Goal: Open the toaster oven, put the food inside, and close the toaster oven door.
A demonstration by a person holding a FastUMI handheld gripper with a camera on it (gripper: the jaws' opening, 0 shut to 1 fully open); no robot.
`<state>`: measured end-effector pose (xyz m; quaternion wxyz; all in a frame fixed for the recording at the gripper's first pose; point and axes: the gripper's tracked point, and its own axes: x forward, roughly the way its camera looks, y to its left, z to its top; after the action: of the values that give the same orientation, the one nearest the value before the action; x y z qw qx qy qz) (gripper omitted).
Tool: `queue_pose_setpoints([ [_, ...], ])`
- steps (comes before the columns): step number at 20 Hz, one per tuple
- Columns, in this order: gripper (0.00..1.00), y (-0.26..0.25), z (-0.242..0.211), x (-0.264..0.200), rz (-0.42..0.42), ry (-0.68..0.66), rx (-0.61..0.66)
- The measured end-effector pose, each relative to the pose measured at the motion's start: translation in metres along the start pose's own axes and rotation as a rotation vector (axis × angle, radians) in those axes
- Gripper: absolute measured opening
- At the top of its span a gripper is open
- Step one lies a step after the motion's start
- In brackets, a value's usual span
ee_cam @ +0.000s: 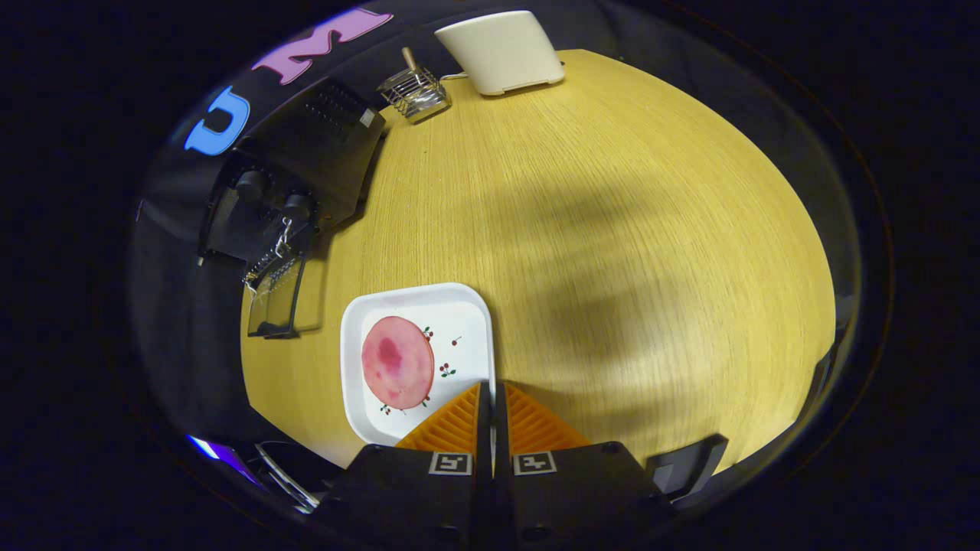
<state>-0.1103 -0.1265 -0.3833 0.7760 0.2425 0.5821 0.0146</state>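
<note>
Bright overhead light, soft shadows, edges fisheye-warped.

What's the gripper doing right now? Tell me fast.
Gripper: fingers closed together, gripping nothing, tips over the near right edge of the white plate, beside the pink food slice.

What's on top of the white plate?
A round pink slice of food lies on the white plate. The closed tool covers the plate's near corner, so that bit is hidden.
</note>
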Motion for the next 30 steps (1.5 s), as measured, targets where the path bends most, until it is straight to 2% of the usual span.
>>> queue_pose_setpoints([
  [4, 0.05, 0.017, -0.01, -0.011, 0.091, -0.032, 0.148],
  [11, 0.05, 0.05, -0.006, -0.042, 0.194, -0.116, 0.281],
  [21, 0.05, 0.123, -0.005, -0.08, 0.306, -0.192, 0.302],
  [30, 0.05, 0.205, -0.008, -0.055, 0.333, -0.177, 0.261],
])
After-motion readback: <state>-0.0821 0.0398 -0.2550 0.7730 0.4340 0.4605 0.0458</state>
